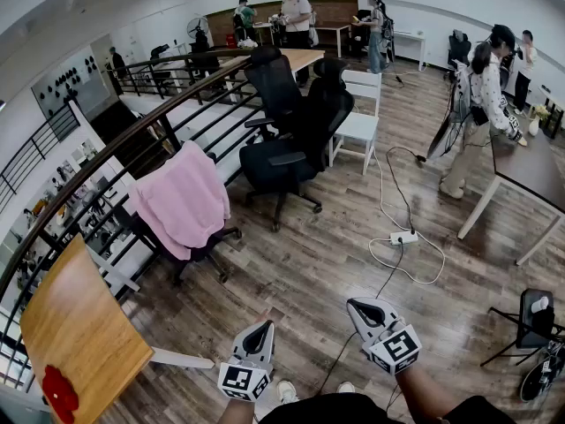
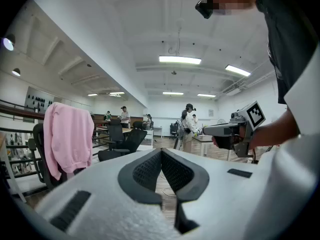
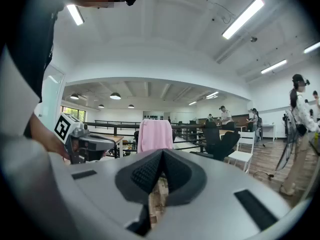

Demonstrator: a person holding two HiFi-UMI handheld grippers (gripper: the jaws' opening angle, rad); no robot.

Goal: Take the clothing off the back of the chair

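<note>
A pink garment (image 1: 183,199) hangs over the back of a black office chair (image 1: 205,247) beside the railing, at the left of the head view. It also shows in the left gripper view as the pink garment (image 2: 67,138) and in the right gripper view as the pink garment (image 3: 155,135). My left gripper (image 1: 262,326) and right gripper (image 1: 354,306) are held low near my body, well short of the chair. Both are shut with nothing between the jaws. The left gripper's tips (image 2: 161,151) and the right gripper's tips (image 3: 162,151) meet at a point.
Two more black office chairs (image 1: 296,131) and a white chair (image 1: 358,122) stand further back. A white cable and power strip (image 1: 403,237) lie on the wooden floor. A wooden table (image 1: 78,334) sits at my left, a dark table (image 1: 530,168) at right. Several people stand around the room.
</note>
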